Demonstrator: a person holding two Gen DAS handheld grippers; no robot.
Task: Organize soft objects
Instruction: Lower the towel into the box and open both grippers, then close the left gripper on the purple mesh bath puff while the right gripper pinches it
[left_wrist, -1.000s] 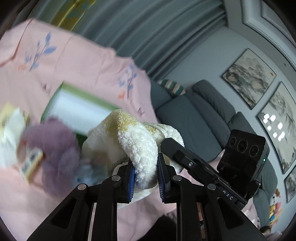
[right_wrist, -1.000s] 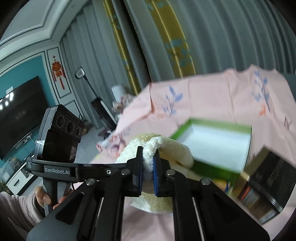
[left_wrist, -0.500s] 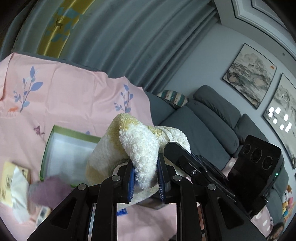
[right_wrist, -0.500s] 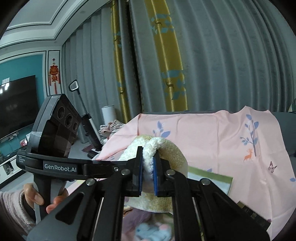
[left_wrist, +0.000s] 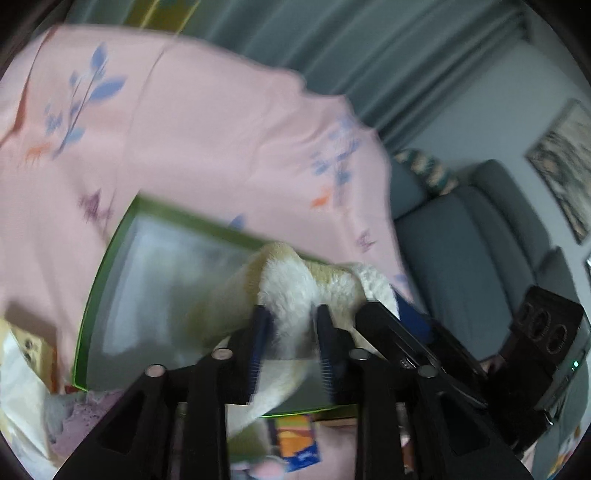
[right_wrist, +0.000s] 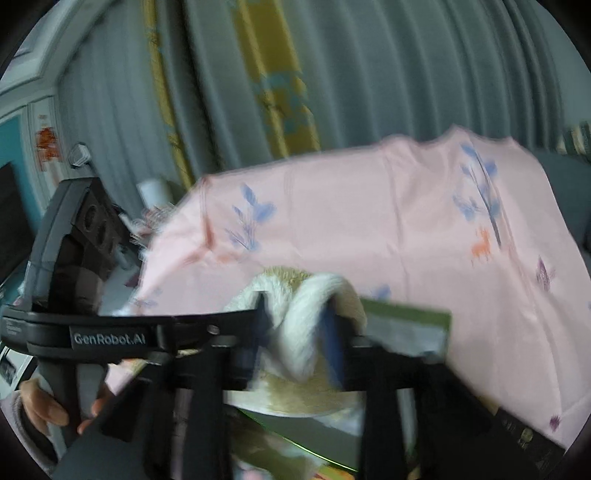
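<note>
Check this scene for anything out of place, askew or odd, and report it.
One thing stands out: the fluffy cream towel hangs bunched over the green box's near rim, partly outside it. Both the left tool and right tool are opening with the towel between their fingers. Motion blur hides finer detail.

"GenRobot.AI" in pale letters on left gripper (right_wrist: 258, 310) body, slightly blurred, other print probably illegible
</note>
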